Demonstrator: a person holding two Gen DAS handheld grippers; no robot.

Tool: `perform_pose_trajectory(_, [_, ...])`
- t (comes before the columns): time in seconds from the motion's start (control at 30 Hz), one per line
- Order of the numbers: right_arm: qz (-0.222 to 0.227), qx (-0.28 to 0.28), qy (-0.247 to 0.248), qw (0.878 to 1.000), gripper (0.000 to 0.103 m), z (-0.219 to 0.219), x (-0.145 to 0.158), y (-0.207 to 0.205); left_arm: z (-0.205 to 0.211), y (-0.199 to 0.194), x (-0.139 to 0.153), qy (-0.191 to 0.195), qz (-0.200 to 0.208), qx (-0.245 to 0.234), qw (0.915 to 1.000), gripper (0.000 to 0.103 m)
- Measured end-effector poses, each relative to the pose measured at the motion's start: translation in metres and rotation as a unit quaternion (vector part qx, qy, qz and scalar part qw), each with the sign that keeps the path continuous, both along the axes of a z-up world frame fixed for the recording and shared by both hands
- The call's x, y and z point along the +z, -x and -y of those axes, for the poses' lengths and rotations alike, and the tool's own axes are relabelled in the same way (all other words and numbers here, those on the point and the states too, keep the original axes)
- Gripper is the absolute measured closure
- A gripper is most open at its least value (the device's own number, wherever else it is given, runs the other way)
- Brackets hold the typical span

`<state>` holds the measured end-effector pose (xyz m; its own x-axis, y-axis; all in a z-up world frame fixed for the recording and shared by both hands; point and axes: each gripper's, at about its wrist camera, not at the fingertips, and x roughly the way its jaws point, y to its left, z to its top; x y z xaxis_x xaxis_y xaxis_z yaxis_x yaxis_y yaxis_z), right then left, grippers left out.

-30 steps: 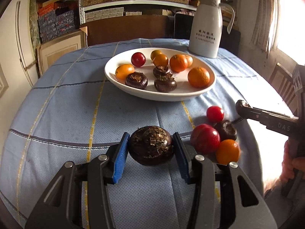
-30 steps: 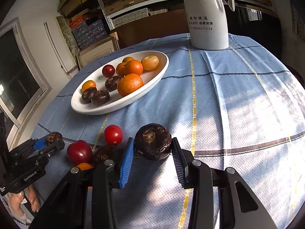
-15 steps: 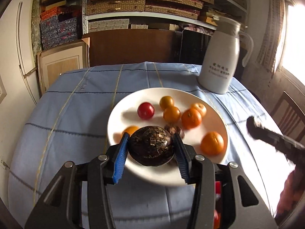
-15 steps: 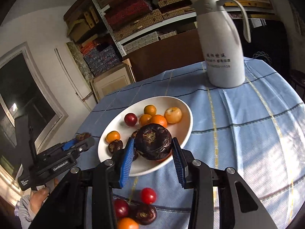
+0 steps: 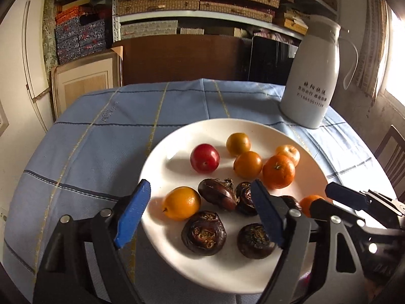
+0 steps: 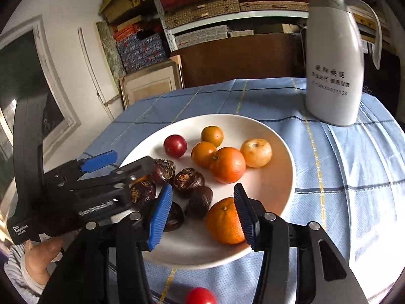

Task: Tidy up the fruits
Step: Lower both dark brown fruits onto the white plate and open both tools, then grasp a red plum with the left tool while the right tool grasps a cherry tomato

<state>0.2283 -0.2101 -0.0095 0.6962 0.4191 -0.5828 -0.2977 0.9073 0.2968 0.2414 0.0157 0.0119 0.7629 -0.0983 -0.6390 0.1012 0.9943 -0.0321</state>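
Observation:
A white plate point(image 5: 162, 159) point(image 6: 283, 177) on the blue tablecloth holds oranges, a red tomato point(image 5: 204, 158) point(image 6: 175, 146) and several dark water chestnuts. My left gripper point(image 5: 200, 215) is open and empty above the plate's near side, over a water chestnut point(image 5: 204, 233) and next to a small orange point(image 5: 181, 203). My right gripper point(image 6: 202, 215) is open and empty above the plate's near edge, beside an orange point(image 6: 223, 221) and a water chestnut point(image 6: 199, 204). The left gripper also shows in the right wrist view point(image 6: 101, 172), the right gripper in the left wrist view point(image 5: 354, 202).
A white thermos jug point(image 5: 311, 83) point(image 6: 334, 58) stands on the table behind the plate at the right. A loose red tomato point(image 6: 200, 296) lies on the cloth in front of the plate. Shelves and boxes fill the back wall.
Both grippers moved forward over the plate and opened. Each let go of its water chestnut, and both chestnuts now lie in the plate.

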Motion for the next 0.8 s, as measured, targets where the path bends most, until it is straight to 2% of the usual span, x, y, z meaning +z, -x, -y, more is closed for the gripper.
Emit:
perform_pose_trajectory(0.07, [-0.006,-0.008,-0.018,1.000,0.051,0.009,-0.001,0.005,-0.001,0.010,0.004,0.000,0.006,0.000,1.0000,0.016])
perform_pose_trajectory(0.33, [-0.025,-0.043,-0.017,0.999,0.037,0.036,-0.021,0.037,0.009,0.067,-0.007,-0.011,0.007,-0.026,0.9996,0.008])
perform_pose_trajectory(0.5, [-0.006,-0.079,-0.035,0.996,0.024,0.060,-0.018,0.063,0.034,0.114,-0.022,-0.064,0.008,-0.060,0.9961,0.005])
perform_pose_trajectory(0.63, [-0.011,-0.100,-0.063,0.993,0.023,0.079,-0.024,0.077,0.048,0.144,-0.033,-0.108,0.017,-0.072,0.9914,0.005])
perform_pose_trajectory(0.8, [-0.031,-0.103,-0.079,0.991,0.023,0.086,-0.033,0.081,0.046,0.145,-0.032,-0.101,0.019,-0.069,0.9923,0.004])
